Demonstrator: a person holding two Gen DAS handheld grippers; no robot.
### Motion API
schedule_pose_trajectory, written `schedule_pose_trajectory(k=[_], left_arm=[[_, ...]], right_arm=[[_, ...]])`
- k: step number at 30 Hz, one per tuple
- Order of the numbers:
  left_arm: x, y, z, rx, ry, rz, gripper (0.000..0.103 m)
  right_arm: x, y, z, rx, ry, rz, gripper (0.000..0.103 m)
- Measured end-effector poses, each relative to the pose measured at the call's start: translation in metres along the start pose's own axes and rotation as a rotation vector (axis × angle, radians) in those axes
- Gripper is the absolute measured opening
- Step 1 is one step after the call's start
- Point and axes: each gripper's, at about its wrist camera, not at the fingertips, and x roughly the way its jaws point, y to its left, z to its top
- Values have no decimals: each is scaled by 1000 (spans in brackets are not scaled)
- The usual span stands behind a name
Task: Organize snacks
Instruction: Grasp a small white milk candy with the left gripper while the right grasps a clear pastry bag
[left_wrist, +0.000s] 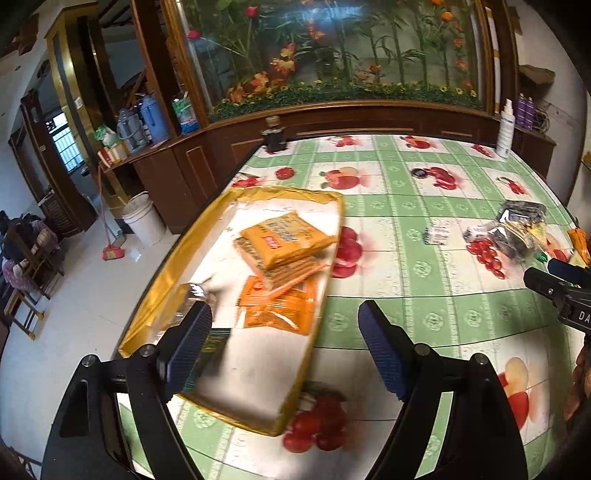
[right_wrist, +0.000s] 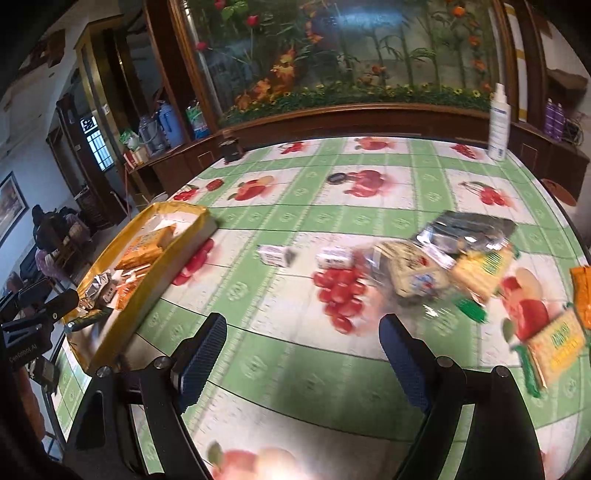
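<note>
Left wrist view: left gripper (left_wrist: 284, 345), ribbed blue pads apart and empty, above the glossy gold-rimmed rectangular tray (left_wrist: 177, 254) holding orange snack packets (left_wrist: 284, 242).

Right wrist view: right gripper (right_wrist: 304, 356), fingers apart, empty; crinkled foil snack pile (right_wrist: 454, 254) lies right of the tray on the fruit-print tablecloth (right_wrist: 288, 369).

Bright daylight; motion blur on snack packets (right_wrist: 443, 266); glare on tablecloth (right_wrist: 280, 461); fisheye bending, dark corners.
</note>
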Motion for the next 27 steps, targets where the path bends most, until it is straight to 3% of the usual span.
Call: schedule_pose_trajectory(k=[7,13,20,27], left_arm=[[8,-50,11,74,2,-94,82],[37,-89,37,91,27,-210,82],[81,-117,58,42,106,-287,82],[109,-126,66,2,148,-346,82]], right_arm=[[-18,-58,-17,79,4,-61,87],[-30,-89,-18,123,-10,-75,87],[-24,-95,-11,130,-14,-27,87],[11,-67,30,43,-13,35,85]])
